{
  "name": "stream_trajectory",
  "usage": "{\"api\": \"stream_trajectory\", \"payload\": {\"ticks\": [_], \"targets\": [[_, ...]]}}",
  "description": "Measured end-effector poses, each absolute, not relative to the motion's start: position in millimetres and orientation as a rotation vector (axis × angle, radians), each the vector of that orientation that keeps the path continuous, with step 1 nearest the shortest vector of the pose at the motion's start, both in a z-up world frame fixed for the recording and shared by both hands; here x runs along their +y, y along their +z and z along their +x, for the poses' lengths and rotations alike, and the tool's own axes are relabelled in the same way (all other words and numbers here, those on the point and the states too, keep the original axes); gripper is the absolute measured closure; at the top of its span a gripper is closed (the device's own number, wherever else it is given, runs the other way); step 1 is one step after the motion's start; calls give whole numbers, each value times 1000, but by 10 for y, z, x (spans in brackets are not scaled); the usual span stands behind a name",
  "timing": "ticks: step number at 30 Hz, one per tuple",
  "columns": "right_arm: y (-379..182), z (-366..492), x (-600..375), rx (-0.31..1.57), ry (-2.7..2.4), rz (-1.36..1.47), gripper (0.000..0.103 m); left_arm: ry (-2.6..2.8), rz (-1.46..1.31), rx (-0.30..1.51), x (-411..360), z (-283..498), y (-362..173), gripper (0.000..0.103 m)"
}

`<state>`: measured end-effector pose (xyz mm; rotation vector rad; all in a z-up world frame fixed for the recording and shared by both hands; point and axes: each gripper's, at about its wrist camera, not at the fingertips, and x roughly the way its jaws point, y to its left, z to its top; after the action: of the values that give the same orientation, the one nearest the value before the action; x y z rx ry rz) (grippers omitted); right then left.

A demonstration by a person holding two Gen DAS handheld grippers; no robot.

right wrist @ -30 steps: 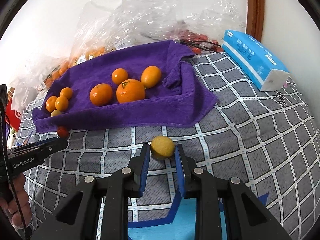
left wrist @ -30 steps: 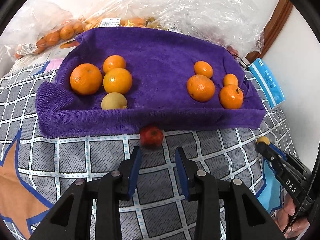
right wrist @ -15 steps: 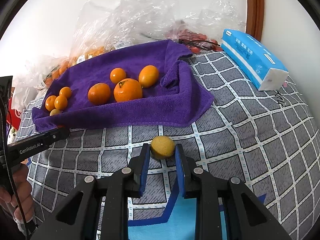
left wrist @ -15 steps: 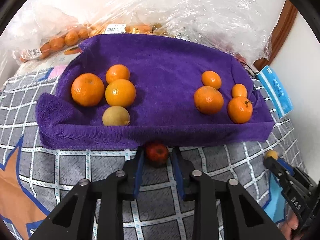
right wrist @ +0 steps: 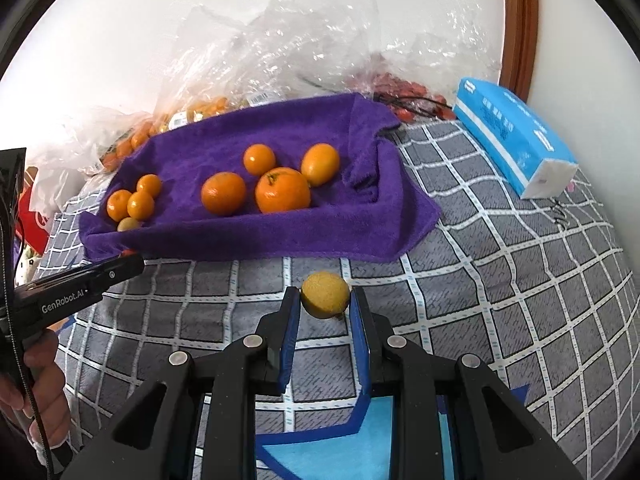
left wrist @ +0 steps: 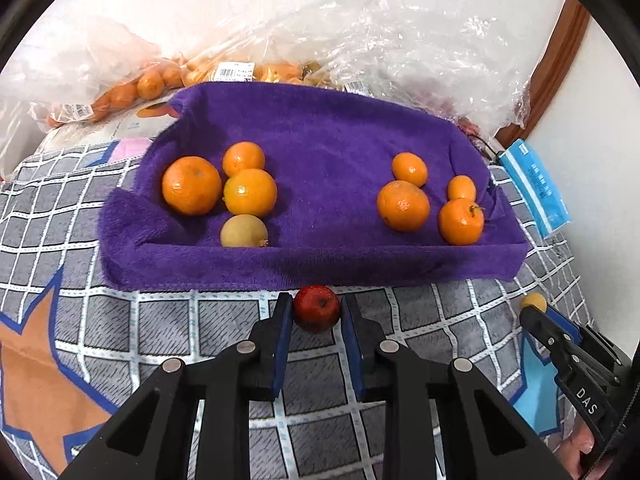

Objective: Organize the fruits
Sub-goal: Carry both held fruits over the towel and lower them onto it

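My left gripper (left wrist: 316,312) is shut on a small red fruit (left wrist: 317,308), held just in front of the near edge of the purple towel (left wrist: 328,144). On the towel lie a left group of oranges (left wrist: 191,185) with a yellowish fruit (left wrist: 244,232), and a right group of oranges (left wrist: 403,205). My right gripper (right wrist: 325,300) is shut on a small yellow fruit (right wrist: 325,294), in front of the towel (right wrist: 280,236). The left gripper shows in the right wrist view (right wrist: 120,270), and the right gripper in the left wrist view (left wrist: 534,308).
Clear plastic bags (left wrist: 400,40) with more oranges (left wrist: 152,84) lie behind the towel against the wall. A blue tissue pack (right wrist: 512,136) lies at the right. The surface is a grey checked cloth (right wrist: 520,280) with blue and orange star shapes. A wooden frame (right wrist: 520,20) stands at the back right.
My left gripper moved forward around the red fruit and closed on it, then lifted slightly towards the towel edge. My right gripper kept its hold on the yellow fruit.
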<state>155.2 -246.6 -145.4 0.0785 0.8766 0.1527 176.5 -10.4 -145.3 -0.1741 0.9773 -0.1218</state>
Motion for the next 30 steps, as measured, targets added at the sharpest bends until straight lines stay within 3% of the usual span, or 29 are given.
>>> {"api": "stream_trajectory", "payload": {"ticks": [30], "targets": [[-601, 1414, -2206, 722, 189, 23, 78, -151, -236, 850, 117, 1465, -627, 79]]}}
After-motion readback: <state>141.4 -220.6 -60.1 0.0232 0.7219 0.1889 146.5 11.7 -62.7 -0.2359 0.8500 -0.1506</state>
